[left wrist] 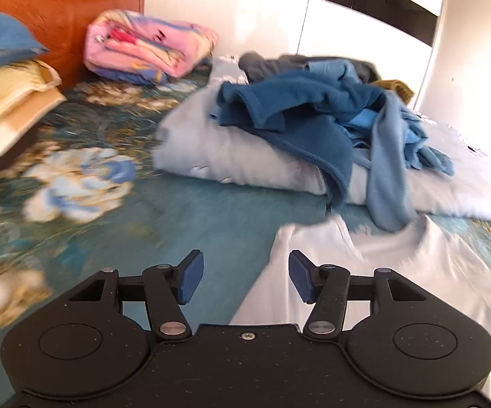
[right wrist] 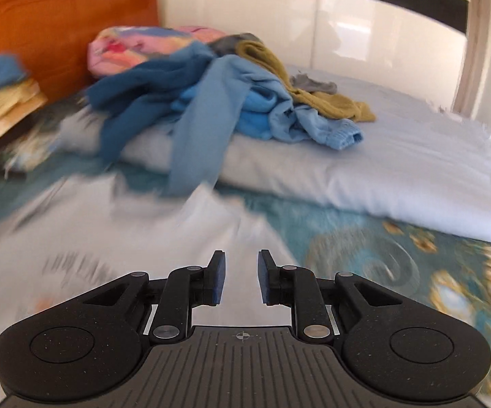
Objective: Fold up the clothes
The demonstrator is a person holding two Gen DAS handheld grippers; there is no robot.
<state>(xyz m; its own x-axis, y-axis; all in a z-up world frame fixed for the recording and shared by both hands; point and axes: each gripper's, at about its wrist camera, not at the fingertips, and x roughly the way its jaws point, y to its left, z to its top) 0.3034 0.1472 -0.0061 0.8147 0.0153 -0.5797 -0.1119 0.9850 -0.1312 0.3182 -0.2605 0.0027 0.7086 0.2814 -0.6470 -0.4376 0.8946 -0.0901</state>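
Right now, left tongs: your pads stand wide apart with nothing between them, hovering over the near left edge of the white shirt.
Right tongs: parted too, more narrowly, empty, above the same shirt's cloth.
White shirt: it lies spread on the near part of the bed, its far hem just under a dangling pale blue sleeve.
Unfolded pile: blue, pale blue and mustard garments heaped on the folded grey quilt at the far side.
Step in hand, as I judge it: taking hold of the shirt to fold it.
Doing it well: pinch only one layer at each edge, level with each other; lift together, and keep clear of that sleeve.
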